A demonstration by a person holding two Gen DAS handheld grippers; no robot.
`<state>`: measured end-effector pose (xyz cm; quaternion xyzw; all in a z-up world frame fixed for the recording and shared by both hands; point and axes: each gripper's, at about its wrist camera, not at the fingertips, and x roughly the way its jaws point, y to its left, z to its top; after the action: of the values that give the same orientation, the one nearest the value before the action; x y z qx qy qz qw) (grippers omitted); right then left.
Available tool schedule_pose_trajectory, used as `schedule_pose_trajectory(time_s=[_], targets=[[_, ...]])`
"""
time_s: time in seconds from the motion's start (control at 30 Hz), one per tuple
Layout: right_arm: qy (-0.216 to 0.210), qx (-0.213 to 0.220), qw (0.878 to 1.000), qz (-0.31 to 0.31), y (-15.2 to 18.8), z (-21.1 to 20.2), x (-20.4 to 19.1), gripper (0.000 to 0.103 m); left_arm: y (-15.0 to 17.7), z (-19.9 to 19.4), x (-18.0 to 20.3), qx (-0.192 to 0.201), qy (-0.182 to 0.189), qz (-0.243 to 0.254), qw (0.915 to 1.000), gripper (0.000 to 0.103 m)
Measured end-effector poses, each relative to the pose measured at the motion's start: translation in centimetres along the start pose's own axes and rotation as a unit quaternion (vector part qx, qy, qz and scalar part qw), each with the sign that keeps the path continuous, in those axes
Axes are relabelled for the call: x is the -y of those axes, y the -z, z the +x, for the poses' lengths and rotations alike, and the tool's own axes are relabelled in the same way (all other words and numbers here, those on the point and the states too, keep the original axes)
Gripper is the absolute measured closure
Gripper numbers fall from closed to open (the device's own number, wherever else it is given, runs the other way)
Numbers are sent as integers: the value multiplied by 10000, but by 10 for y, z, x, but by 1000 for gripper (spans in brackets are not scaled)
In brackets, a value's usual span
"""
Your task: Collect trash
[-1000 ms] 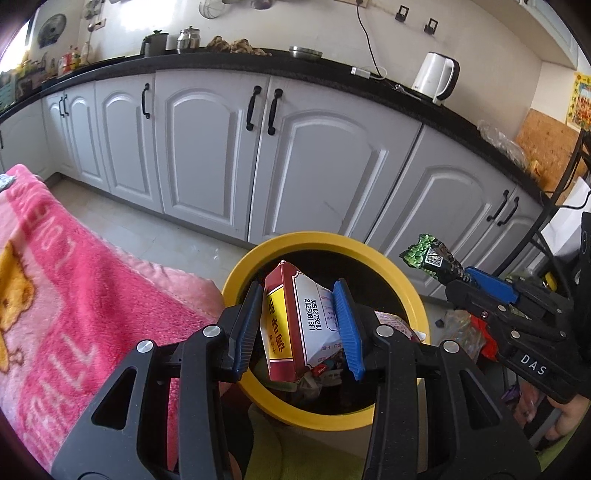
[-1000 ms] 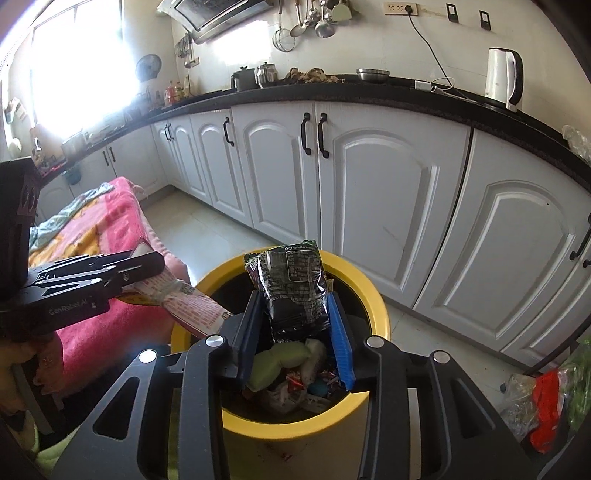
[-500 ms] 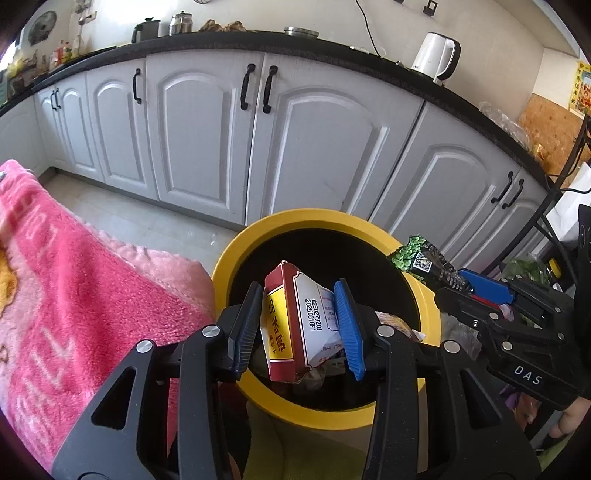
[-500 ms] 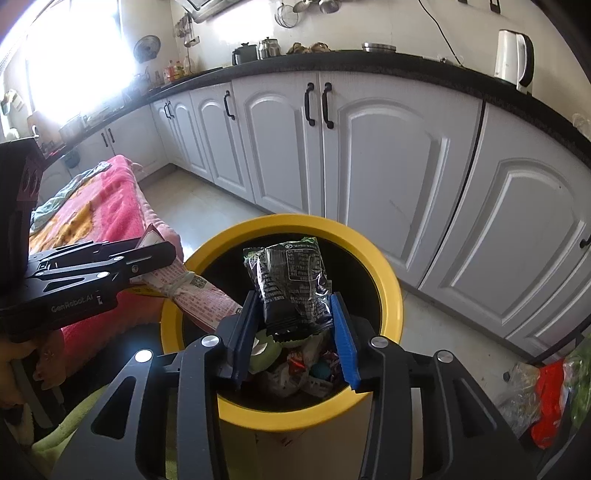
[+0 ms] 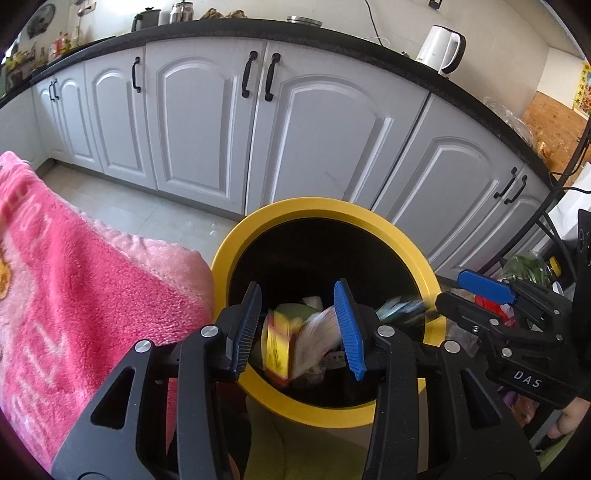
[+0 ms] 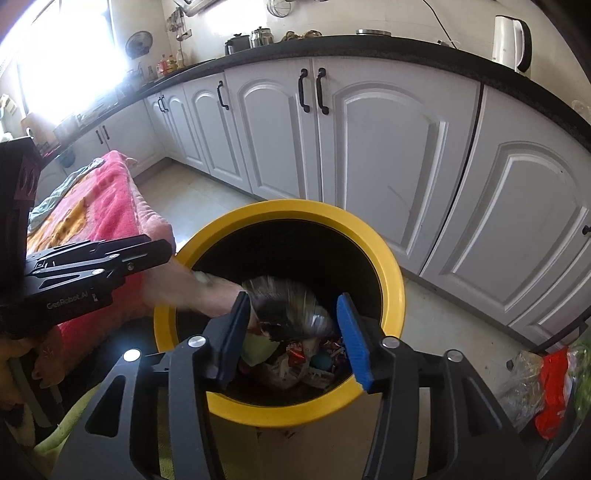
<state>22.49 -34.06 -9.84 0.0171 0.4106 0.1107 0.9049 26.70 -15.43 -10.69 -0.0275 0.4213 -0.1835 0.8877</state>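
Left wrist, blurred carton (image 5: 286, 341), jaws apart

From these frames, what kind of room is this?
A home kitchen, most likely: white cabinets under a dark countertop, an electric kettle, and utensils hanging on the wall.

Home kitchen: white cabinet doors (image 5: 207, 125) under a black countertop (image 6: 369, 48), white electric kettle (image 5: 445, 50), pots, tiled floor (image 6: 192, 195).
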Motion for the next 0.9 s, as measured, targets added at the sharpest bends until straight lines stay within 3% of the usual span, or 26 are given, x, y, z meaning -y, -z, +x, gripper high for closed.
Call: schedule_pose_trajectory(time_s=[0.1, 0.23, 0.3, 0.6, 0.77, 0.9], targets=[[-1, 20, 10000, 29, 0, -1, 2, 52, 0, 0, -3, -38, -30, -57, 10000, 59], [7, 73, 10000, 34, 0, -4, 1, 47, 0, -4, -7, -46, -69, -88, 9999, 55], [21, 90, 10000, 25, -1, -5, 0, 46, -1, -7, -9, -61, -110, -107, 9999, 46], [42, 346, 9994, 72, -4, -25, -7, 24, 0, -29, -17, -42, -174, -133, 9998, 17], [44, 471, 9988, 84, -5, -36, -14, 10, 2, -44, -23, 12, -230, -139, 9996, 11], [29, 476, 9988, 81, -4, -42, -21, 9, 6, -56, -28, 8, -260, -189, 9995, 11]])
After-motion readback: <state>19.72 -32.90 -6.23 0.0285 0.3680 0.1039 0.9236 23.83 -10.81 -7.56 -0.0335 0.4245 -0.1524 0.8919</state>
